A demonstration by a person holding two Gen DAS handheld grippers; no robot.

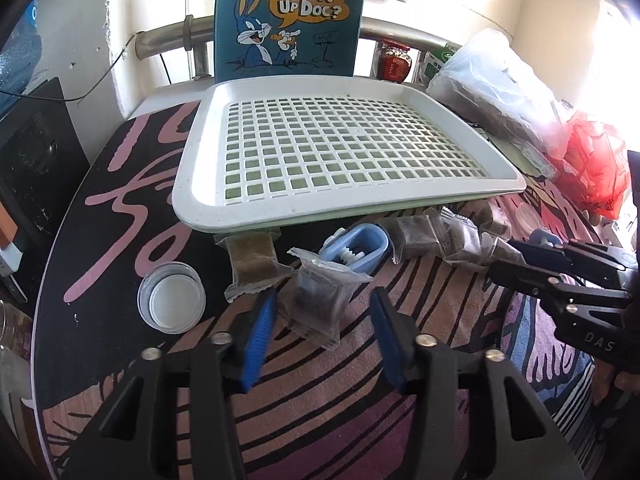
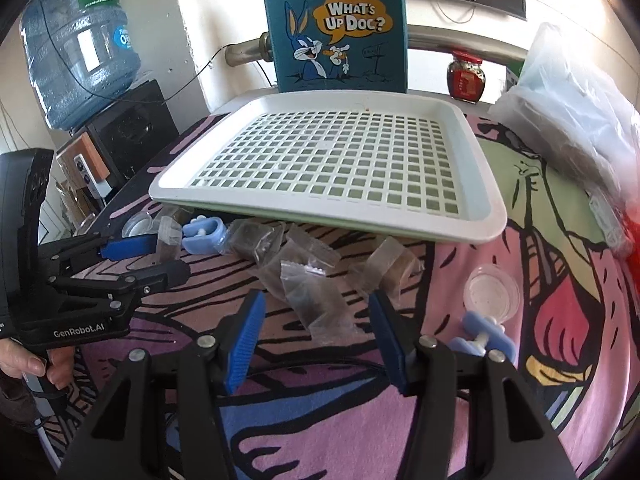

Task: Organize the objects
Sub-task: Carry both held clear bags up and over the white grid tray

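Observation:
A white perforated tray (image 1: pixel 208 200) (image 2: pixel 496 216) sits at the back of the patterned table. In front of it lie several clear sachets of dark stuff, two blue clips and two clear lids. My left gripper (image 1: pixel 322 304) is open, its jaws either side of a dark sachet (image 1: pixel 320 292). A tan sachet (image 1: pixel 250 262), a blue clip (image 1: pixel 356 248) and a clear lid (image 1: pixel 171 300) lie close by. My right gripper (image 2: pixel 316 308) is open around another sachet (image 2: pixel 316 300). A second blue clip (image 2: pixel 482 338) and lid (image 2: pixel 493 292) lie to its right.
A teal cartoon bag (image 2: pixel 338 28) stands behind the tray. A water jug (image 2: pixel 76 40) is at far left, a red jar (image 2: pixel 466 76) and plastic bags (image 2: pixel 576 100) at right. A red bag (image 1: pixel 596 168) lies at the table's right edge.

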